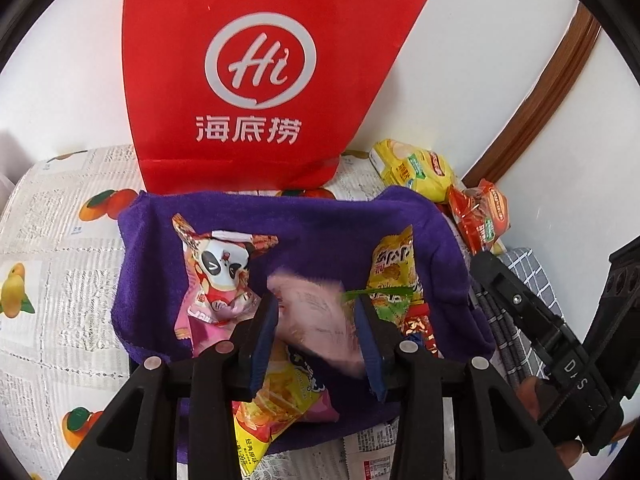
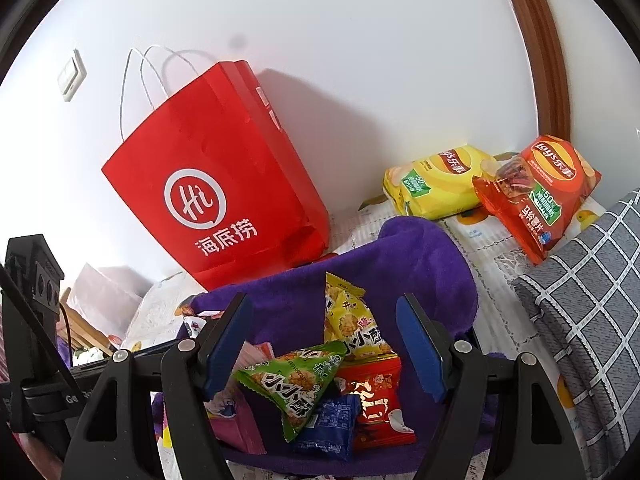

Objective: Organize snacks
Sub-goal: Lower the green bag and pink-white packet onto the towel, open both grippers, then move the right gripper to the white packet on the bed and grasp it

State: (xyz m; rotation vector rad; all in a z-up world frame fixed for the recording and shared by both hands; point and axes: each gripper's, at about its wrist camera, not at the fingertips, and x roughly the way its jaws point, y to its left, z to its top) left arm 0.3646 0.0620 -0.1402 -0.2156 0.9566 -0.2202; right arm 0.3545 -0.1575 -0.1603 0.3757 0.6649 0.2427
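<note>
The landmark was a purple terry-cloth basket (image 1: 304, 216) sitting on a fruit-printed tablecloth (image 1: 60, 240). Over its middle the left gripper (image 1: 316, 332) stood with its blue-padded jaws a moderate width apart, and a blurred pale pink snack packet (image 1: 316, 316) lay between them; whether the pads actually touched it could not be told. At the basket's left side lay a pink cartoon-panda snack packet (image 1: 220, 276), at its right wall a yellow crisp-rice packet (image 1: 394, 268), and at the near edge a yellow-and-pink chip packet (image 1: 276, 396).

The right gripper (image 2: 324, 352) hovered over the basket's right half, jaws spread wide and gripping nothing. Below it lay a green triangular snack packet (image 2: 292, 388), a small red foil packet (image 2: 376, 400) and a dark blue packet (image 2: 328, 428).

Behind the basket a red paper shopping bag with white logo (image 1: 256, 76) leaned on the white wall. Beyond the basket's right corner rested a yellow potato chip bag (image 2: 436, 184) and an orange-red potato chip bag (image 2: 544, 192), touching each other, with a grey checked cloth (image 2: 584, 312) nearer.
</note>
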